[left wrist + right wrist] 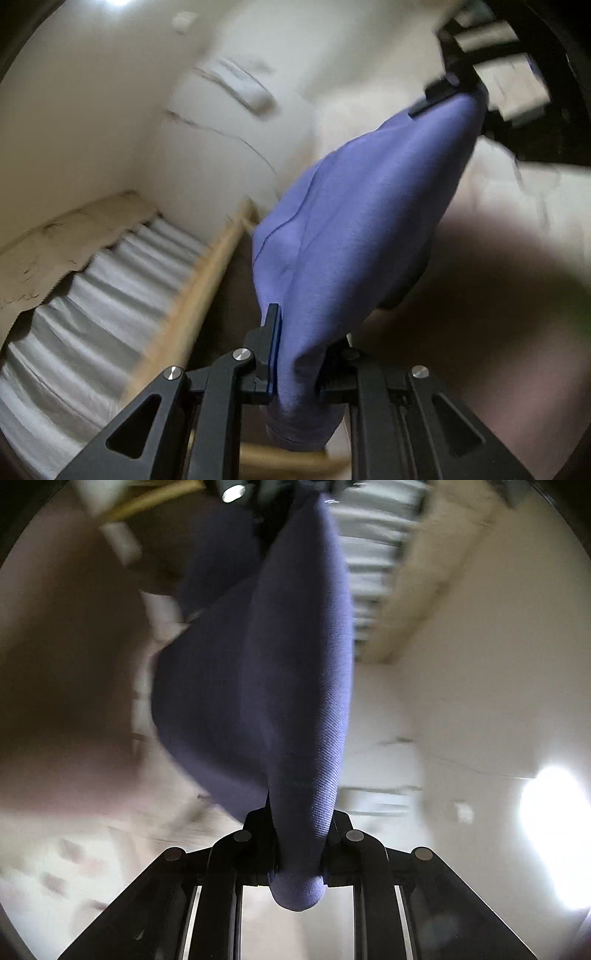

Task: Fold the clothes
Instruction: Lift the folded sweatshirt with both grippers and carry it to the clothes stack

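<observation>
The left gripper is closed on one end of the purple garment; the right gripper is clamped on the other end; the cloth hangs stretched in the air between the two grippers, beside the white slatted blind; the background is blurred.

Dim room, heavy motion blur smearing both views; one bright lamp blows out at right, fisheye edges curl into black, and the cloth stays sharpest.
</observation>
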A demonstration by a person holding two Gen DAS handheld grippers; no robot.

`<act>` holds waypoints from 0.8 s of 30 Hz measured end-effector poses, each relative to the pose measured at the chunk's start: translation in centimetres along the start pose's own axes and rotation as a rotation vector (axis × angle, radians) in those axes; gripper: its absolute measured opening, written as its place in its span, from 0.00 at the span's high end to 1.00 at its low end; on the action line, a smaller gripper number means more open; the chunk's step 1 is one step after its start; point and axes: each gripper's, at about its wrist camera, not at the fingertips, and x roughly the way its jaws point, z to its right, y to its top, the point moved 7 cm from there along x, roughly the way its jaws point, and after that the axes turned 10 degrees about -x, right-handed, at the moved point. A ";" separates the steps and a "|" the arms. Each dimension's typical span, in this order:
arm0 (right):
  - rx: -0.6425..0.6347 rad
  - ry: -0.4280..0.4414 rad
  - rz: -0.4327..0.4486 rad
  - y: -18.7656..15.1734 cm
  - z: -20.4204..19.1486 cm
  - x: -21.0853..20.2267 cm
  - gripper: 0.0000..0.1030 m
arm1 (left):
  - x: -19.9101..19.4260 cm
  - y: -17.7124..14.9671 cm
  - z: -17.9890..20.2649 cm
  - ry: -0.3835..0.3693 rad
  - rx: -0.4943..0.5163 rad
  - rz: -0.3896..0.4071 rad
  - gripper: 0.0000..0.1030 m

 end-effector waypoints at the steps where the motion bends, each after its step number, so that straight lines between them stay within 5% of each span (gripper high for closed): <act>1: -0.021 0.054 0.011 1.4 -2.9 -0.7 0.83 | 0.4 -2.3 2.1 0.003 0.060 -0.027 0.87; 3: -0.055 0.147 0.036 3.8 -8.0 -2.3 0.83 | 0.3 -4.9 4.9 0.028 0.153 -0.018 0.88; 6: -0.071 0.157 0.064 5.2 -11.0 -4.5 0.83 | -0.5 -6.8 6.6 0.070 0.229 0.018 0.88; 16: 0.075 0.226 0.071 6.3 -6.3 -7.0 0.83 | -2.9 -6.8 4.7 0.128 0.259 0.115 0.88; 19: 0.086 0.279 0.085 7.9 -8.1 -10.4 0.83 | -3.0 -8.1 5.8 0.105 0.305 0.098 0.88; 24: 0.040 0.304 0.083 8.8 -11.7 -10.3 0.83 | -3.2 -9.4 7.3 0.072 0.364 0.095 0.84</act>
